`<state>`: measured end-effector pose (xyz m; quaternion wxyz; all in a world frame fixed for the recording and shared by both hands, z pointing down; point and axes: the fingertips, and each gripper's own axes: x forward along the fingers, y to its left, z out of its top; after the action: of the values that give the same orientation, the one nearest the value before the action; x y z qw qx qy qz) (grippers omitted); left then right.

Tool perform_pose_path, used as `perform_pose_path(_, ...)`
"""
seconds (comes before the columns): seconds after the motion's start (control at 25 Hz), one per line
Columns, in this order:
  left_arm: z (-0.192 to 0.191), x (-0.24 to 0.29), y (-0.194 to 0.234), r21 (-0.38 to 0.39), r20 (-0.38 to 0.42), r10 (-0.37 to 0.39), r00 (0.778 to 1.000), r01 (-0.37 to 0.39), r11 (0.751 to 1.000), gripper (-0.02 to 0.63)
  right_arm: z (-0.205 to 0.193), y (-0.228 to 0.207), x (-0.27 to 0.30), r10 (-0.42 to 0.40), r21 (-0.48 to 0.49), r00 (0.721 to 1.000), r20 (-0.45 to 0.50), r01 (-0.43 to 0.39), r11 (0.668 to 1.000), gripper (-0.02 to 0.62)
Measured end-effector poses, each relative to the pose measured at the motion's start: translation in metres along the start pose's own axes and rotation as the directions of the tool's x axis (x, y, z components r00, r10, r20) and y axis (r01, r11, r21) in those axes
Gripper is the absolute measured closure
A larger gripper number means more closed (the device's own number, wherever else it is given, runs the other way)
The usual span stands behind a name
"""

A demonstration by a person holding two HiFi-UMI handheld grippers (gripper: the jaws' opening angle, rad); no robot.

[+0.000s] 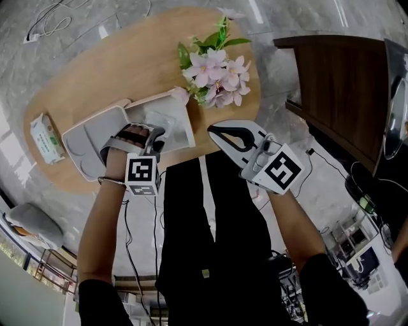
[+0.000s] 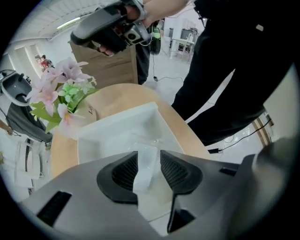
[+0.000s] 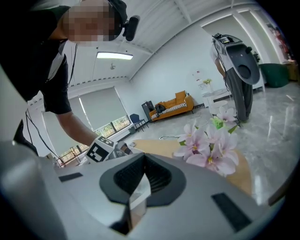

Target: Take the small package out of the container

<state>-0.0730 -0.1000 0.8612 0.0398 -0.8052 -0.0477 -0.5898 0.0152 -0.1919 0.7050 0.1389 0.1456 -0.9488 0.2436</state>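
Left gripper (image 2: 148, 152) stands open above the white container (image 2: 117, 123). The small package (image 2: 146, 171) lies inside it, lower centre of frame, between the spread jaws (neither pad pressing). Right gripper (image 3: 144, 154) is closed.

An oval light-wood table (image 1: 115, 70) stands on a grey marble floor (image 1: 299, 19). On its near edge lies a white shallow plastic container (image 1: 83, 137), with a white-and-green soft pack of wipes (image 1: 47, 138) just beside it at the left end. A bunch of pink flowers with green leaves (image 1: 213, 73) sits toward the right end, close to the container's far corner.
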Motion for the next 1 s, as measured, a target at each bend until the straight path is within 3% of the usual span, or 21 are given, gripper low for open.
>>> perform_pose_path(0.32,0.002,0.017,-0.004,0.076,-0.094,-0.042,0.995,0.050,0.996,0.445,0.001,-0.001,0.000,0.013,0.008,1.000,-0.001,-0.013,1.000,0.583)
perform_pose_path(0.56,0.000,0.022,-0.007,0.062,-0.135,-0.085,0.987,0.094,0.994,0.443,0.003,-0.005,-0.006,0.013,0.007,1.000,0.015,-0.013,1.000,0.583)
perform_pose_path(1.0,0.007,0.011,-0.002,0.036,-0.090,-0.068,0.994,0.071,0.997,0.505,0.014,-0.002,-0.010,0.006,-0.001,1.000,0.017,-0.006,1.000,0.583)
